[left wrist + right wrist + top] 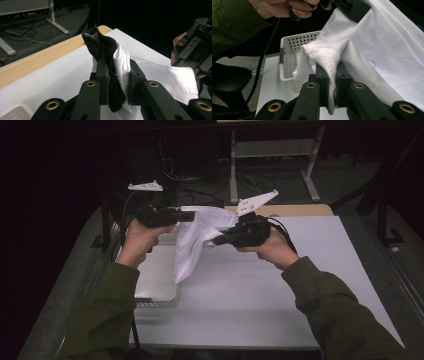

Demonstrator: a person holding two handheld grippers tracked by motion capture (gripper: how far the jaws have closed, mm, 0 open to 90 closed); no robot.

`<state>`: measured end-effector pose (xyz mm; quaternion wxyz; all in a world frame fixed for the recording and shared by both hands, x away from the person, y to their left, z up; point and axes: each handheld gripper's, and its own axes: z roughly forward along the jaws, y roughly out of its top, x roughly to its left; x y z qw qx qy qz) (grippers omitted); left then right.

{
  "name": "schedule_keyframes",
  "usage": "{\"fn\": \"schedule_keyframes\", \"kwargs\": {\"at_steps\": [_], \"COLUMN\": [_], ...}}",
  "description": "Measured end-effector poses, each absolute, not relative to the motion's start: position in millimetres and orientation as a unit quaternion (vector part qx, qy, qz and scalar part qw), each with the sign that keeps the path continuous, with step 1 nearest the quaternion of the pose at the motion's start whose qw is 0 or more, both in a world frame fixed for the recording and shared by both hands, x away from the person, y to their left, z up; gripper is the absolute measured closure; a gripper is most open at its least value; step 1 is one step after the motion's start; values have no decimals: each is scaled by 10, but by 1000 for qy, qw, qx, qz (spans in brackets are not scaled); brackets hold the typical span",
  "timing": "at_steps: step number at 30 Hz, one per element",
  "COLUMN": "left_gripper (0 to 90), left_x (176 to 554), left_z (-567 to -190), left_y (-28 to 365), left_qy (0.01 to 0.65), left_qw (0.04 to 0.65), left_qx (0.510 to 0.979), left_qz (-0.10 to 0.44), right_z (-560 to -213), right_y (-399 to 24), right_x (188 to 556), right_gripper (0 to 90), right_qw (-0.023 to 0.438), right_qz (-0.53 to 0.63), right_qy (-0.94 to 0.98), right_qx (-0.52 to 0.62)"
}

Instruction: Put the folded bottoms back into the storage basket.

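While both grippers hold the white garment (192,240) up above the table (300,285), the step in hand looks like spreading it out — perhaps to find its edges before folding or laying it flat. The left gripper (187,215) has its jaws closed on a bunch of white fabric together with a black strip, seen close in the left gripper view (117,75). The right gripper (220,239) is clamped on a hemmed, dotted-knit fold of the same cloth (327,62). The garment stretches between the two grippers, which sit near one another, and the rest hangs down from them toward the white perforated basket (155,280) at the table's left side; its lower tip seems to reach the basket's rim, though contact cannot be told. The next move likely calls for drawing the grippers apart — evenly, so neither pinch slips — until the cloth opens out.
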<state>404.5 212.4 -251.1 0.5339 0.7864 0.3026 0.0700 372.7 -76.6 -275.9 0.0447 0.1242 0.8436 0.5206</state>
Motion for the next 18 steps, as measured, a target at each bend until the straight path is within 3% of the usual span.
{"fn": "schedule_keyframes", "kwargs": {"at_steps": [18], "left_gripper": [747], "left_x": [4017], "left_z": [-2570], "left_y": [2736], "left_qy": [352], "left_qw": [517], "left_qx": [774], "left_qz": [104], "right_z": [-2990], "right_y": [-91], "right_x": [3734], "right_gripper": [824], "right_qw": [11], "right_qz": [495], "right_qy": [864], "right_qx": [96]}}
